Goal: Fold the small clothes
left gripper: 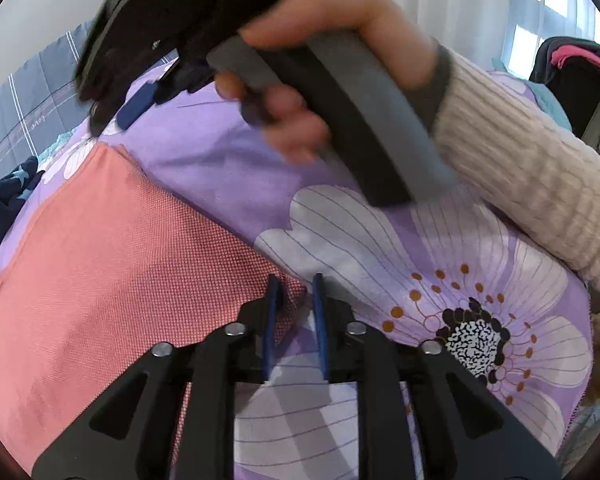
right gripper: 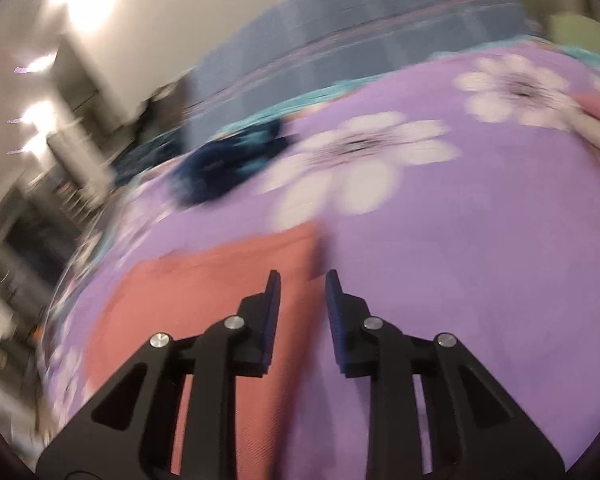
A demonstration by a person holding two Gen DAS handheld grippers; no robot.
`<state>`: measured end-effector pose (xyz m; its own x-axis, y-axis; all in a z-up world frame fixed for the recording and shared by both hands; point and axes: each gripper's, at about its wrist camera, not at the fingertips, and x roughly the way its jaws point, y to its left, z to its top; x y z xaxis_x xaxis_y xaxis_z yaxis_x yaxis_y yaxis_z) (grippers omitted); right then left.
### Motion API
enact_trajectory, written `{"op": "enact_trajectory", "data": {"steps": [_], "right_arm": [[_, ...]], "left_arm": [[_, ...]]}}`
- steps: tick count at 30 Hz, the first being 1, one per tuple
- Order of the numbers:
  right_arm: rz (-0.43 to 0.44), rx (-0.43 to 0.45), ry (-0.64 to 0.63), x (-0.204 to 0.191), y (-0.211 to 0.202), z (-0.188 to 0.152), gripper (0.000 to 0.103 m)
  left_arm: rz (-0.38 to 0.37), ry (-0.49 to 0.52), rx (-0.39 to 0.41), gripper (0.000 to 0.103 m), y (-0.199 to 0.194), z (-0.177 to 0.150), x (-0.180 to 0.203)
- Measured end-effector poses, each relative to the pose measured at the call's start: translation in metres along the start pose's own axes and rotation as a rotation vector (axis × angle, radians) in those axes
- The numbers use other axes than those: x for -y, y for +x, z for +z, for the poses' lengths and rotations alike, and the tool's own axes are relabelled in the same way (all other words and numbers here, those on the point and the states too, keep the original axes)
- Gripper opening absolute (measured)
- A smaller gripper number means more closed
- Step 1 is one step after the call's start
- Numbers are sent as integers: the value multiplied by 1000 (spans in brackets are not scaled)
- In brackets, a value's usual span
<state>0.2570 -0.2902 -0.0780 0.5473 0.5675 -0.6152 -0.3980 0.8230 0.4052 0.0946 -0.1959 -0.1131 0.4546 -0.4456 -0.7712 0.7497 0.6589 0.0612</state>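
A salmon-pink small garment (left gripper: 100,264) lies flat on a purple flowered bedsheet (left gripper: 228,168). My left gripper (left gripper: 296,280) hovers over the garment's right corner, its jaws a narrow gap apart with nothing between them. My right gripper (left gripper: 140,108), held by a hand in a cream sleeve, passes overhead in the left wrist view. In the blurred right wrist view my right gripper (right gripper: 302,276) is open and empty above the right edge of the pink garment (right gripper: 220,280).
A dark navy star-print garment (left gripper: 4,196) lies at the sheet's left edge; it also shows in the right wrist view (right gripper: 228,164). A grey checked blanket (left gripper: 28,92) lies beyond. Dark clothing with pink trim (left gripper: 576,64) sits at the far right by a window.
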Motion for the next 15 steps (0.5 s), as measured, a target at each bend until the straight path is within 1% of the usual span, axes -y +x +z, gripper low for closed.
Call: {"op": "enact_trajectory", "data": {"steps": [1, 2, 3, 4, 5, 6, 8, 10, 11, 12, 13, 14, 15], "right_arm": [[-22, -27, -47, -11, 5, -4, 24], [-80, -70, -91, -19, 14, -12, 24], [-139, -106, -111, -22, 23, -18, 24], [-211, -145, -126, -21, 33, -24, 22], [-243, -156, -156, -19, 42, -34, 22], [-255, -140, -176, -21, 42, -38, 22], [-302, -120, -201, -31, 39, -40, 22], [-344, -90, -206, -42, 31, -40, 26], [-355, -59, -214, -49, 22, -41, 29], [-355, -32, -225, -56, 14, -42, 31], [-355, 1, -248, -69, 5, -45, 36], [-350, 18, -276, -81, -1, -48, 40], [-341, 27, -301, -91, -5, -48, 41]], "left_arm": [[-1, -1, 2, 26, -3, -1, 0], [0, 1, 4, 28, -6, -2, 0], [3, 4, 6, 29, -8, -3, 0], [9, 5, 9, 29, -12, -6, 0], [22, 0, 12, 32, -19, -10, -2], [32, -10, 17, 34, -24, -14, -4], [63, -49, 33, 45, -41, -27, -15], [102, -99, 53, 50, -66, -48, -32], [122, -124, 61, 52, -77, -56, -41], [148, -157, 69, 54, -89, -66, -52], [180, -201, 78, 57, -103, -78, -64], [221, -260, 87, 59, -119, -95, -80], [262, -315, 92, 59, -134, -111, -95]]}}
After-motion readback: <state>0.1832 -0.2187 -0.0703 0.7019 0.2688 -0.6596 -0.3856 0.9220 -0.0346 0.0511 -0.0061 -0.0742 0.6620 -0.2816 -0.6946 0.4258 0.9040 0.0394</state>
